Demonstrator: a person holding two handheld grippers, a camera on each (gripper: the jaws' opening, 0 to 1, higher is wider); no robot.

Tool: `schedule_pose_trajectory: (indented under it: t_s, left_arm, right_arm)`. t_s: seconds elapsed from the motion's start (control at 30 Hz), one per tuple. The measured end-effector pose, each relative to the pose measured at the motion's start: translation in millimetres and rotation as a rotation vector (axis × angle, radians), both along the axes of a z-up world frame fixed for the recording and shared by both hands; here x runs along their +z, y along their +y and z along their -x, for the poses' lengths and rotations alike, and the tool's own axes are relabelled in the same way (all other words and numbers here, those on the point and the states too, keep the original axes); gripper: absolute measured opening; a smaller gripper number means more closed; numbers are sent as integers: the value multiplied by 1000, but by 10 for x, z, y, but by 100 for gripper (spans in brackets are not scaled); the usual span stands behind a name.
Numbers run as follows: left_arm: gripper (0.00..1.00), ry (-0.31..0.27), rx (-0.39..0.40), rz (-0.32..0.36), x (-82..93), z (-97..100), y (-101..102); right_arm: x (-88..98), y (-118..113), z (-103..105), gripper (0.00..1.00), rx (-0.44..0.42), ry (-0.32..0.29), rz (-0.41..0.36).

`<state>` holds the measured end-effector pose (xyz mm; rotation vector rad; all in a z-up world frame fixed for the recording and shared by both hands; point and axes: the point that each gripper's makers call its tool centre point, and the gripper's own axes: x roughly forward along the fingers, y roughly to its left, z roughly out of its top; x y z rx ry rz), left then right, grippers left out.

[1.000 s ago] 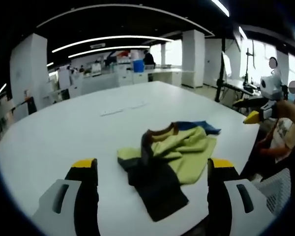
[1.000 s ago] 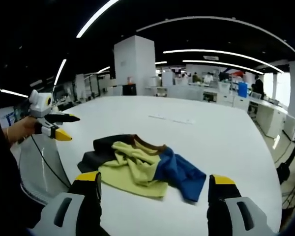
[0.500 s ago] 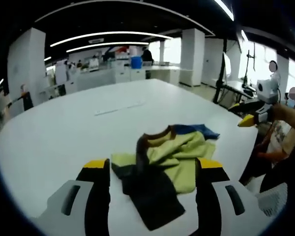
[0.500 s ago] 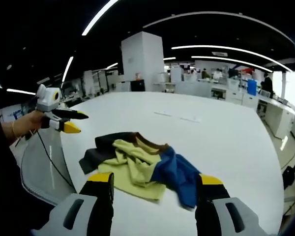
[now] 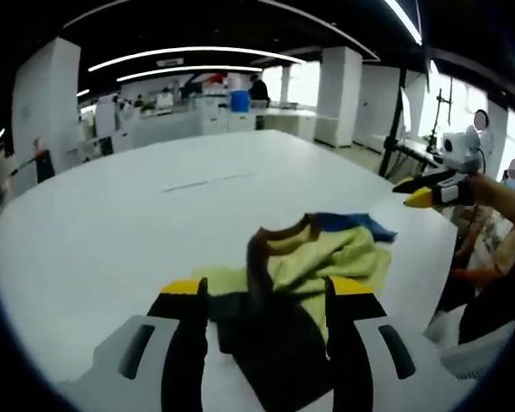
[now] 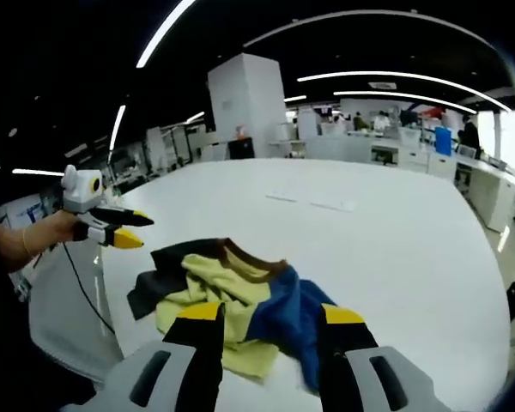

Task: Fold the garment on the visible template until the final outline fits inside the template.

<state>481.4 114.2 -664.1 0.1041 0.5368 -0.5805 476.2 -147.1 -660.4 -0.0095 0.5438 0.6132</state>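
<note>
A crumpled garment [image 5: 313, 262] in yellow-green, black and blue with a brown collar lies bunched on the white table [image 5: 112, 223]. My left gripper [image 5: 266, 296] hovers close over its black part, jaws open with the cloth showing between the yellow tips. In the right gripper view the same garment [image 6: 227, 279] lies just ahead. My right gripper [image 6: 272, 319] is open above its blue and yellow edge. The right gripper [image 5: 429, 190] also shows at the right of the left gripper view. A hand holds the left gripper [image 6: 120, 230] at the left of the right gripper view.
Faint pale strips [image 5: 202, 182] lie on the table beyond the garment, also seen as strips [image 6: 313, 202] in the right gripper view. The table edge [image 5: 429, 257] runs near the garment. Desks, pillars and people stand far behind.
Both pairs of jaws have narrowed from wide apart. Both views now sit closer to the garment. The garment itself lies as before.
</note>
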Motion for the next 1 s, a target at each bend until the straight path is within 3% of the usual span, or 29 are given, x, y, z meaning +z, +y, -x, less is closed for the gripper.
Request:
schedule_pose_trajectory:
  t_s: [0.37, 0.67, 0.93, 1.0]
  left_arm:
    - [43, 19, 10, 12, -149, -183, 26]
    - [35, 60, 9, 6, -338, -283, 0]
    - [27, 98, -21, -38, -507, -275, -41]
    - [22, 100, -33, -79, -559, -267, -27]
  right_arm:
    - [-264, 80, -307, 30, 36, 47, 29]
    - [-467, 115, -432, 22, 54, 80, 57]
    - [-621, 121, -499, 18, 53, 115, 72]
    - [-664, 125, -520, 17, 53, 121, 80]
